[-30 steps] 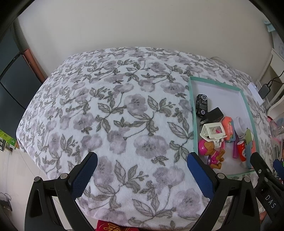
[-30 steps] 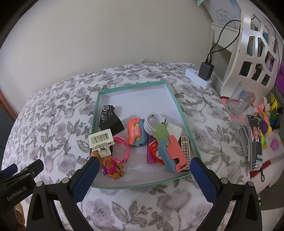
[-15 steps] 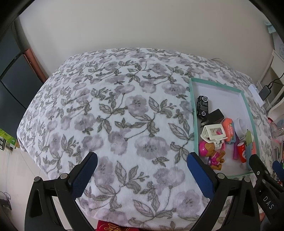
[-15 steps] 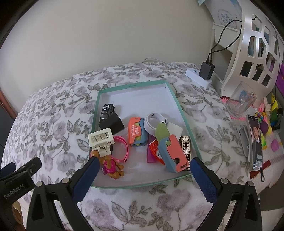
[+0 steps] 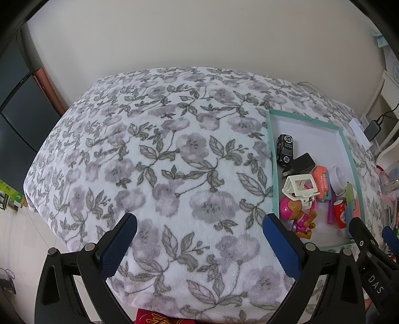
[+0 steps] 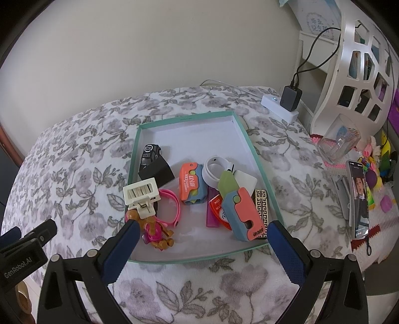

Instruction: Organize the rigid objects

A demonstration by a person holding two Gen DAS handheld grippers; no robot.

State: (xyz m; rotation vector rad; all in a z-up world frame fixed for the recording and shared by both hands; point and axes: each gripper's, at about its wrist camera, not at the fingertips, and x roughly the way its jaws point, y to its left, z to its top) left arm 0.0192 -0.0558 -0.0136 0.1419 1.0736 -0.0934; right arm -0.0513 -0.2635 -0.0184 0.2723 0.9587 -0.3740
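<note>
Both tongs are being held spread and empty above the floral bed (image 5: 174, 162), the right tongs (image 6: 202, 239) being aimed at the toy-filled tray (image 6: 256, 159), the left tongs (image 5: 199, 231) beside it.

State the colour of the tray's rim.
Teal-green rim with a white inside; it shows best in the right wrist view.

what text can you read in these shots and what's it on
"CS": roof disc of the black toy car
"DAS": right gripper's body, seen from the left wrist view
"GenRobot.AI": left gripper's body, seen from the right wrist view
"inaei", apparently: end of the blue-and-coral toy
Too blurred to read: orange toy, red tag, smaller print on the car, poster on the wall
</note>
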